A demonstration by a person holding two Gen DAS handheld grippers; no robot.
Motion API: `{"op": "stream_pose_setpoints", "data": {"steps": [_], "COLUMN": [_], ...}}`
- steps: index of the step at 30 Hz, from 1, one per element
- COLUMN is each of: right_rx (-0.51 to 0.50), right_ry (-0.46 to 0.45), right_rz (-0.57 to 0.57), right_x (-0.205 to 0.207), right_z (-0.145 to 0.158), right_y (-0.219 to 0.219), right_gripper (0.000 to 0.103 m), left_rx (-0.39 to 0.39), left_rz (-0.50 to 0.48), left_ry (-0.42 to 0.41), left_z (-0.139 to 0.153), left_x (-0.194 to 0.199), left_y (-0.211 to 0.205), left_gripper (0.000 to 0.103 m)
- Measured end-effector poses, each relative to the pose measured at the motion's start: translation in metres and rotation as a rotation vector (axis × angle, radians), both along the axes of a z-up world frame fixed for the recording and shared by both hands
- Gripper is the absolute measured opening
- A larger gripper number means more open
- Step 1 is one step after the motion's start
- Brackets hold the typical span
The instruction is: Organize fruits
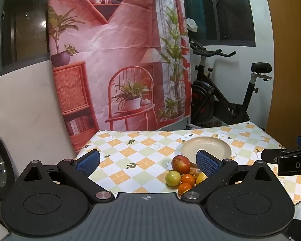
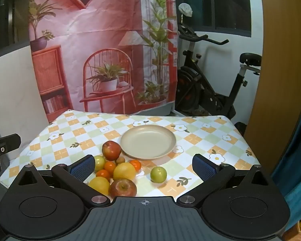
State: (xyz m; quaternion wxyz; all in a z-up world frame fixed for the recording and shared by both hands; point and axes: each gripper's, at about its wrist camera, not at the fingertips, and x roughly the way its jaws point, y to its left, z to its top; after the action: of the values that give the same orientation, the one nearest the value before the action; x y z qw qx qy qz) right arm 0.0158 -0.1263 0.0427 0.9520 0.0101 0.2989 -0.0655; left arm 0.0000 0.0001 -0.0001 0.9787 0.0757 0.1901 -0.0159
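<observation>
1. A table covered by a checked, flower-printed tablecloth (image 2: pixel 200 140) is seen in both wrist views, with a printed pink backdrop (image 2: pixel 102 40) hung behind its far edge and an exercise bike (image 2: pixel 206 84) stood to the far right.
2. A beige plate (image 2: pixel 148 141) is set near the middle of the cloth, and nothing is seen on it.
3. A cluster of fruit is gathered just near and left of the plate: a red apple (image 2: pixel 111 150) at the plate's left rim, a second red apple (image 2: pixel 122 187) at the near edge, a large yellow fruit (image 2: pixel 124 170) between them, another yellow fruit (image 2: pixel 99 184) to the left, and small oranges (image 2: pixel 110 165) among them.
4. A green apple (image 2: pixel 158 174) is set apart to the right of the cluster, near the plate.
5. The right gripper (image 2: pixel 143 166) is held wide apart above the fruit, with nothing gripped.
6. The left gripper (image 1: pixel 148 161) is likewise spread wide and empty, over the cloth to the left of the plate.
</observation>
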Motion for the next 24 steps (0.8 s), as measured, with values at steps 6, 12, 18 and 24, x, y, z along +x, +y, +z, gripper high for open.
{"op": "stream_pose_setpoints", "data": {"steps": [6, 12, 18, 24], "right_rx": [-0.002, -0.008, -0.008, -0.007], "right_ry": [0.003, 0.000, 0.000, 0.001], "right_rz": [-0.002, 0.000, 0.000, 0.000], "right_x": [0.0000, -0.0006, -0.0006, -0.0006], "right_z": [-0.0003, 0.0002, 0.0003, 0.0000], "right_y": [-0.0013, 0.0009, 0.0008, 0.0006], "right_gripper": [0.103, 0.103, 0.103, 0.103], "left_rx": [-0.008, -0.009, 0.000, 0.002], "left_rz": [0.014, 0.014, 0.014, 0.014], "left_ry": [0.015, 0.039, 0.041, 0.048], "left_z": [0.0016, -0.0019, -0.0013, -0.0019], "left_x": [-0.0014, 0.0029, 0.0045, 0.0058], "left_y": [0.0003, 0.0032, 0.0008, 0.0003], "left_gripper": [0.103, 0.103, 0.103, 0.103]}}
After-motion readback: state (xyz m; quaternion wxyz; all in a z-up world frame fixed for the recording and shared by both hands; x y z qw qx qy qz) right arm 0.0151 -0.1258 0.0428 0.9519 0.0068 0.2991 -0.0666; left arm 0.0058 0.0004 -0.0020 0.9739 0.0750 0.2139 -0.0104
